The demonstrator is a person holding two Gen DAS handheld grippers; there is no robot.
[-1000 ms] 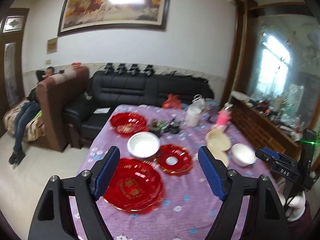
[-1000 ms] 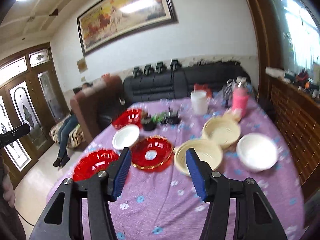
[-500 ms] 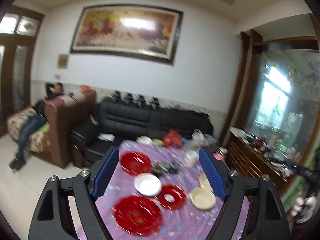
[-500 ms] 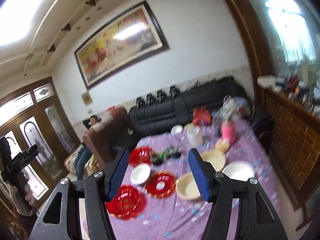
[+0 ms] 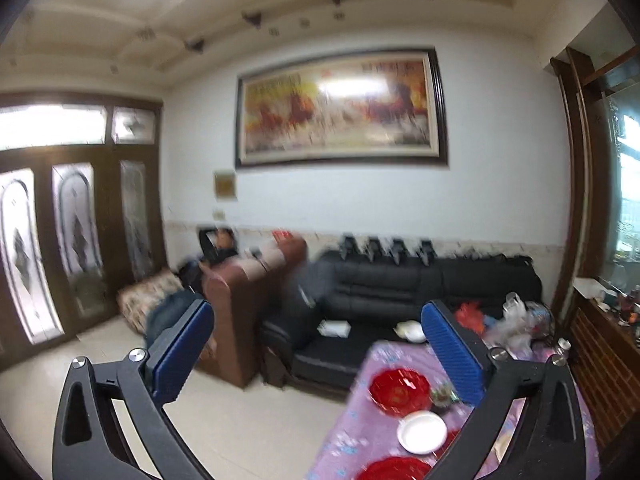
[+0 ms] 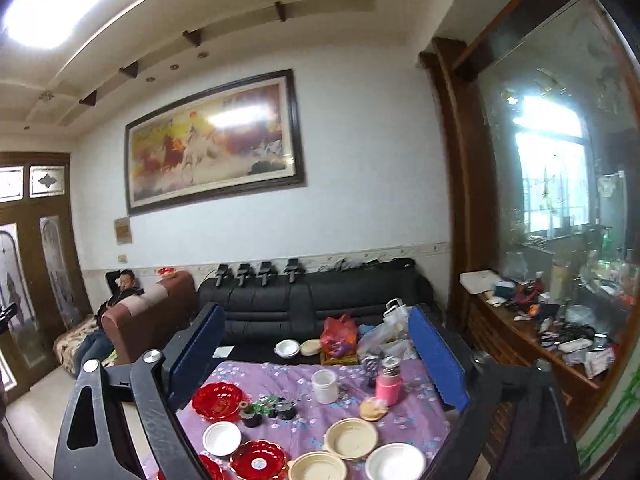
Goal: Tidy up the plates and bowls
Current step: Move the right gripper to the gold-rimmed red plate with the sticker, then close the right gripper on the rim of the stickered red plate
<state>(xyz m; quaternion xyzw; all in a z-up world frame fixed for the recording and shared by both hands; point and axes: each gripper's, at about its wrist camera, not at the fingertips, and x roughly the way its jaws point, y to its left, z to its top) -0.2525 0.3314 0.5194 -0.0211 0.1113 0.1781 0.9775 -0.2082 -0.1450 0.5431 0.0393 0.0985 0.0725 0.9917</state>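
Dishes lie scattered, unsorted, over the purple floral tablecloth, and the pink bottle standing on it serves as a marker. Nearest that bottle, toward the camera, is a small cream dish; beyond it a cream bowl, a second cream bowl and a white bowl sit close together at the lower edge. Left of the bottle stands a white cup, then a cluster of small dark items, then a deep red plate. Nearer the camera and further left of the bottle are a small white bowl and a red plate with a gold rim.

Nothing is stacked or held, so by my reading the task has not begun and this is a setup step. The left gripper and right gripper both hang high above the table, jaws spread wide with nothing between them; both have just been opening. The next move would call for bringing one gripper down to a dish rim, likely pairing like with like: red with red, cream with cream.

Past the table's far end from the bottle runs a black leather sofa under a large framed horse painting. A person reclines beyond a brown armchair, and a cluttered wooden sideboard lines the right wall.
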